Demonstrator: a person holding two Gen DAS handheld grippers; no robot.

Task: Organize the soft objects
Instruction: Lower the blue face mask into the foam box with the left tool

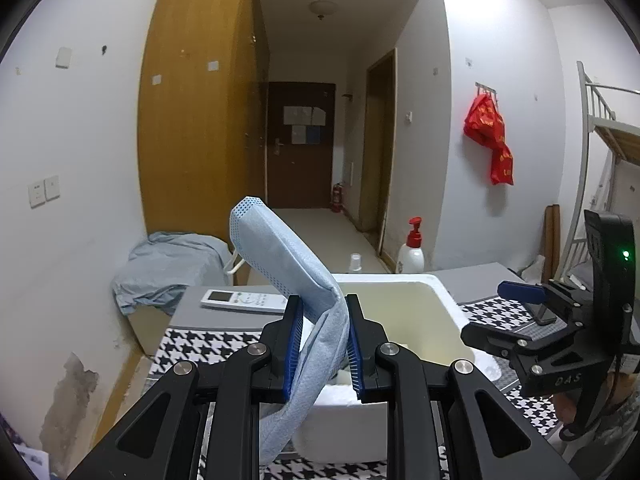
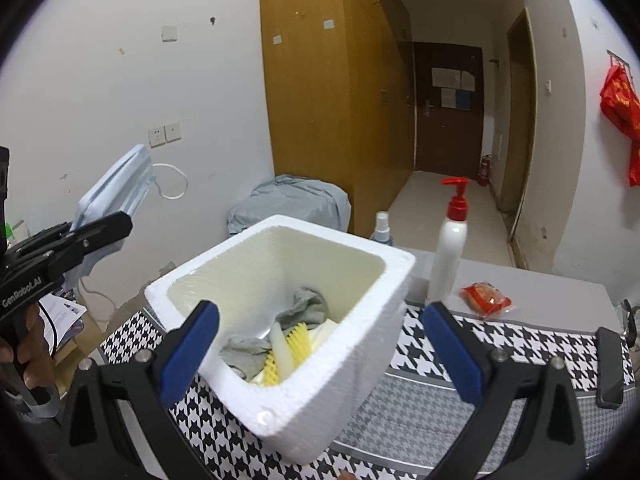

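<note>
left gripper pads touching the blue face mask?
Touching. Left wrist view: the left gripper has both blue pads pressed against the folded face mask between them.

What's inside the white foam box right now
Inside the foam box lie a crumpled grey cloth, yellow foam netting and a pale foam piece. Whatever lies beneath them and behind the near wall is hidden.

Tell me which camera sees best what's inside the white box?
The right wrist view: it looks down into the box and shows a grey sock and yellow foam netting. The left wrist view shows mostly the box's wall, with the mask in front.
</note>
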